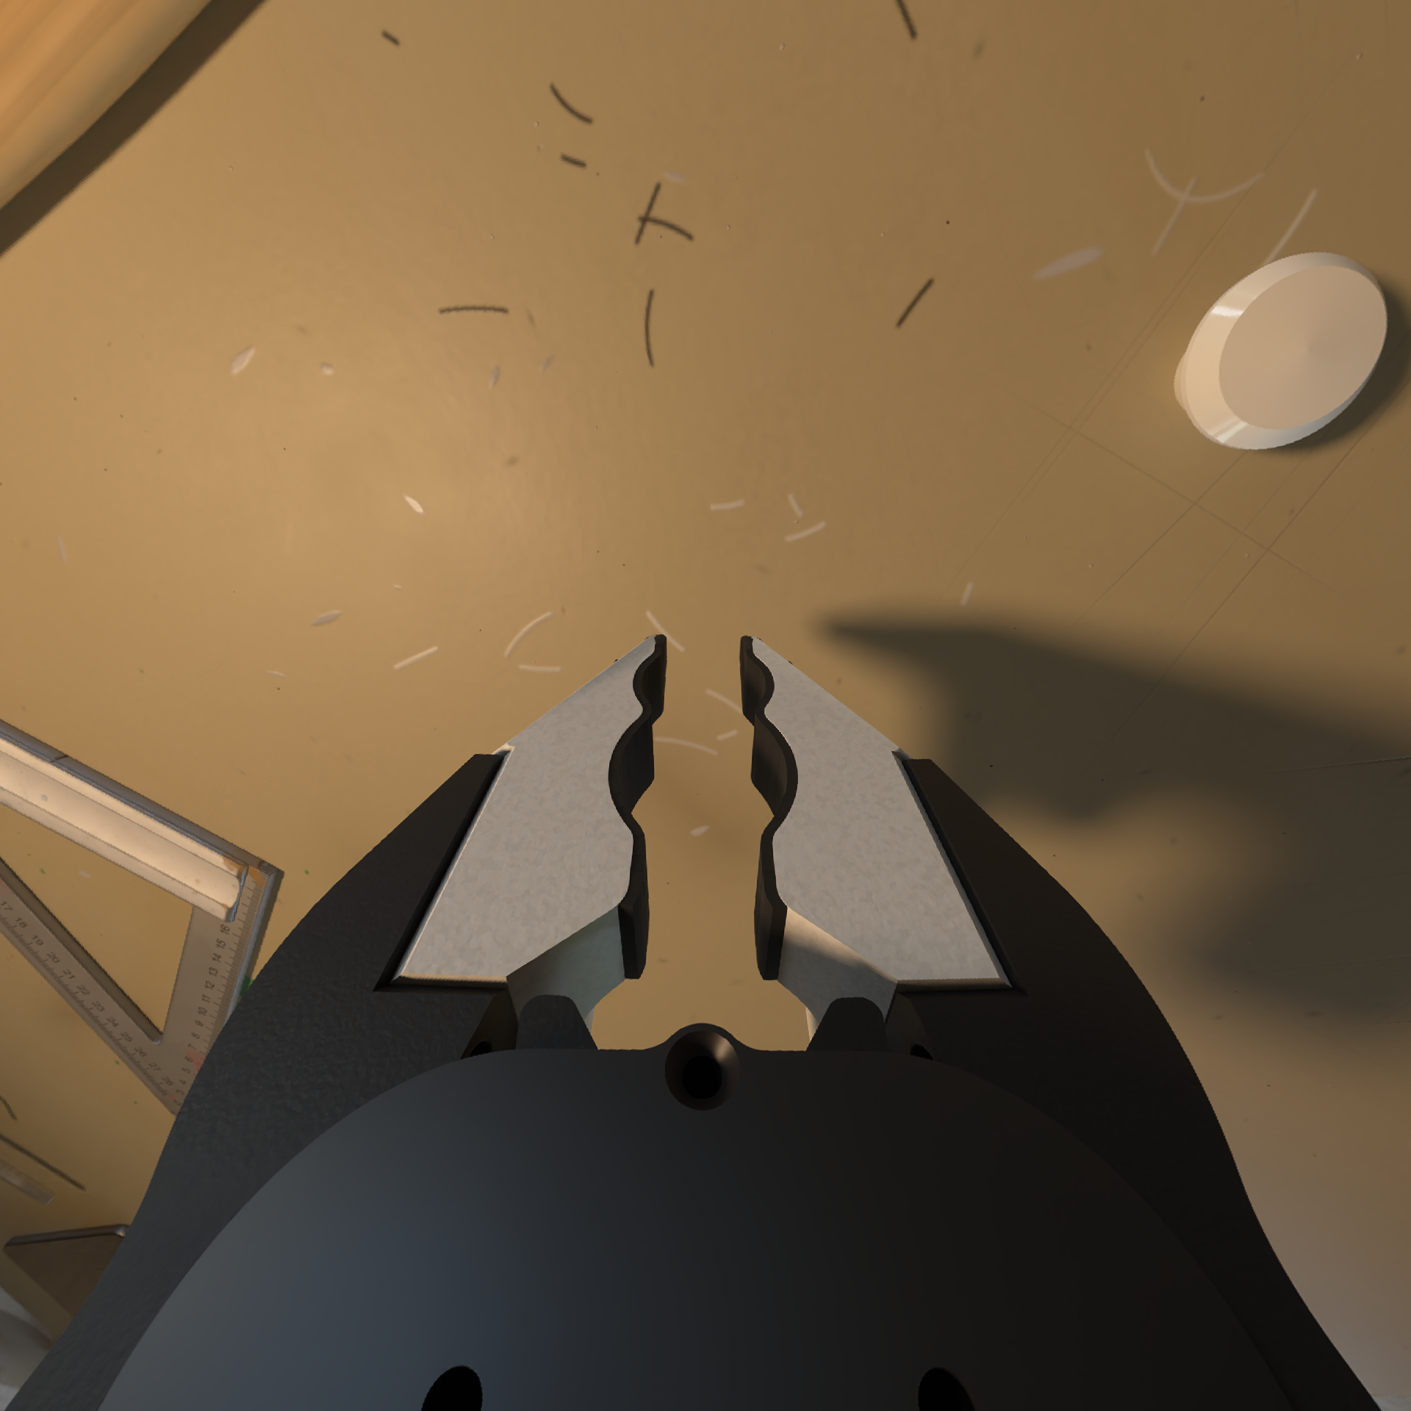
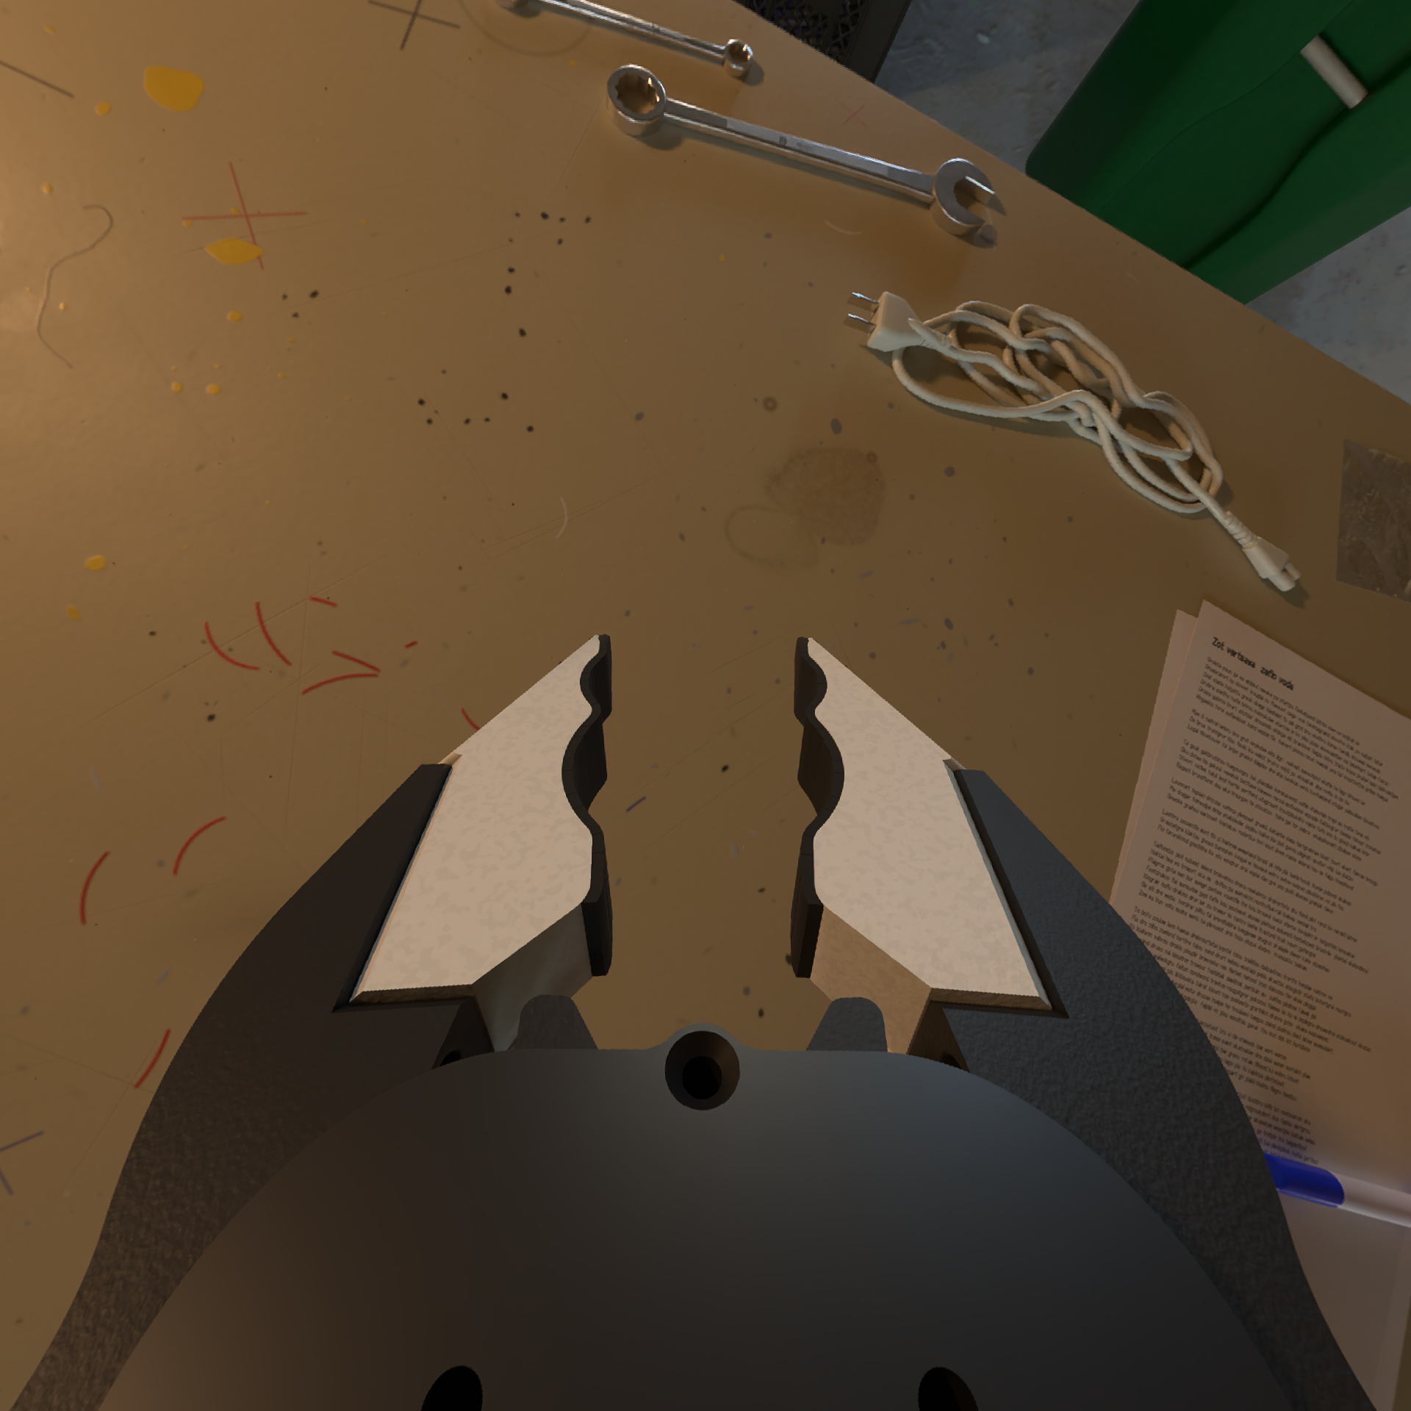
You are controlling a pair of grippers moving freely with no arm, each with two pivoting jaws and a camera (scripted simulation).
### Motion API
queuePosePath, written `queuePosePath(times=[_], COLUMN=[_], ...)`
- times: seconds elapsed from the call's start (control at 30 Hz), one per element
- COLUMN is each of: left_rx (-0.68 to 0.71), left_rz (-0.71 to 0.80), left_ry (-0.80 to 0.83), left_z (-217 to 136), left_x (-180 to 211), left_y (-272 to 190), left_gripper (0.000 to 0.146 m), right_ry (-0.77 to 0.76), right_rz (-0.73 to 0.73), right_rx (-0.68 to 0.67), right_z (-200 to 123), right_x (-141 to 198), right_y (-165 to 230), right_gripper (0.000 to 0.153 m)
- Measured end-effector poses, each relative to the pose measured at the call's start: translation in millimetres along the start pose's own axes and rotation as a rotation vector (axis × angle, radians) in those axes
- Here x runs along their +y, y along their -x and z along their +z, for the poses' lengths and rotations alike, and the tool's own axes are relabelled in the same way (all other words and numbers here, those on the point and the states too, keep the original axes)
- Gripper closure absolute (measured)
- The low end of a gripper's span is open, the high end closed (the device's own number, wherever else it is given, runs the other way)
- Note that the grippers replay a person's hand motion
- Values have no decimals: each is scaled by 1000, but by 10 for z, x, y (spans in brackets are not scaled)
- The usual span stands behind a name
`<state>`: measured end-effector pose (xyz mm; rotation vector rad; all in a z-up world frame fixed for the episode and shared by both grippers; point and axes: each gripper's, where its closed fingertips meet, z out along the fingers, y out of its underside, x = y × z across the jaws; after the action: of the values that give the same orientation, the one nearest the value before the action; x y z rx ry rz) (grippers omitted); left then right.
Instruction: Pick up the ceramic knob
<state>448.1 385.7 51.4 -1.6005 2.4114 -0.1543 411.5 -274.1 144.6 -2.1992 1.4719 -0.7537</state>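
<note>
The ceramic knob (image 1: pixel 1283 351) is a round, cream-white disc lying on the brown table at the upper right of the left wrist view. My left gripper (image 1: pixel 702 649) hovers above the table, well below and left of the knob, with its jaws a narrow gap apart and nothing between them. My right gripper (image 2: pixel 702 649) hovers over another part of the table, jaws open wider and empty. The knob does not show in the right wrist view.
A metal square ruler (image 1: pixel 153 954) lies at the lower left and a wooden plank (image 1: pixel 92 99) at the upper left. In the right wrist view lie two wrenches (image 2: pixel 794 145), a coiled white cable (image 2: pixel 1069 397), printed sheets (image 2: pixel 1252 878), a blue pen (image 2: pixel 1321 1191), and a green bin (image 2: pixel 1260 130) beyond the table edge.
</note>
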Motion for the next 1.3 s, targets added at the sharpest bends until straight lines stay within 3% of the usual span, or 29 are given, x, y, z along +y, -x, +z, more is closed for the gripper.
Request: queuePosePath(times=[0.17, 0.4, 0.57, 0.67, 0.77, 0.97, 1.03, 1.13, 1.3], left_rx=[-25, -39, 170, 382, 439, 140, 118, 149, 173], left_rz=[-10, 11, 195, 242, 301, 658, 735, 781, 771], left_ry=[-56, -379, -795, -940, -907, -714, -645, -523, -251], left_z=[-119, -835, -1436, -1639, -1565, -1033, -848, -564, -43], left_x=[-28, -376, -847, -959, -993, -910, -878, -831, -668], left_y=[54, -46, -649, -1006, -1194, -1321, -1369, -1436, -1342], left_gripper=[126, 121, 111, 95, 93, 100, 101, 98, 80], right_ry=[26, 52, 15, -7, -10, 17, 31, 46, 46], right_rz=[-19, -46, -67, -72, -80, -135, -151, -158, -135], right_rx=[1, 38, 38, 36, 30, 17, 18, 17, 24], right_z=[78, 120, 54, 17, 20, 96, 127, 160, 157], right_x=[30, 57, -9, -38, -47, -29, -9, 30, 57], right_y=[23, -37, -18, -5, 18, 88, 89, 71, 18], right_gripper=[105, 105, 106, 106, 106, 106, 106, 106, 106])
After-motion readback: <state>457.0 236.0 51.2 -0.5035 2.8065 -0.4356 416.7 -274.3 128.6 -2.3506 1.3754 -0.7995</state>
